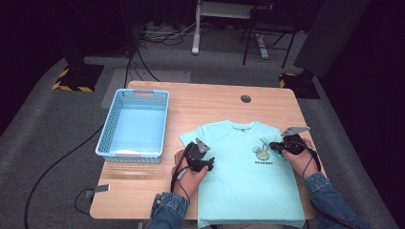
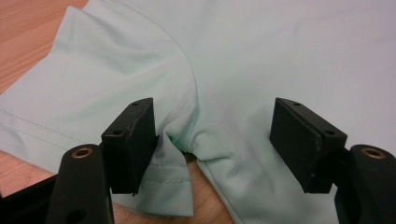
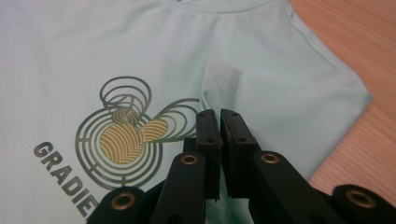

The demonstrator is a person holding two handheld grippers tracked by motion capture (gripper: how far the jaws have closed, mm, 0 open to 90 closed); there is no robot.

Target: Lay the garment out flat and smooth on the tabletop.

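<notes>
A mint-green t-shirt (image 1: 239,181) with a round printed logo (image 3: 123,140) lies flat, front up, on the wooden table (image 1: 210,102). My left gripper (image 1: 209,164) rests at the shirt's left armpit. Its jaws stand open, astride the bunched seam where sleeve meets body (image 2: 187,135), and its pads (image 2: 135,135) do not press on it. My right gripper (image 1: 273,145) is at the shirt's right side beside the logo. It is shut (image 3: 219,116), pinching a small raised fold of cloth (image 3: 219,81) by the right sleeve.
A light blue plastic basket (image 1: 109,125) stands on the table's left part. A round cable hole (image 1: 245,98) sits near the far edge. Bare wood lies behind the shirt and in front of the basket. Chair and desk legs stand on the floor beyond.
</notes>
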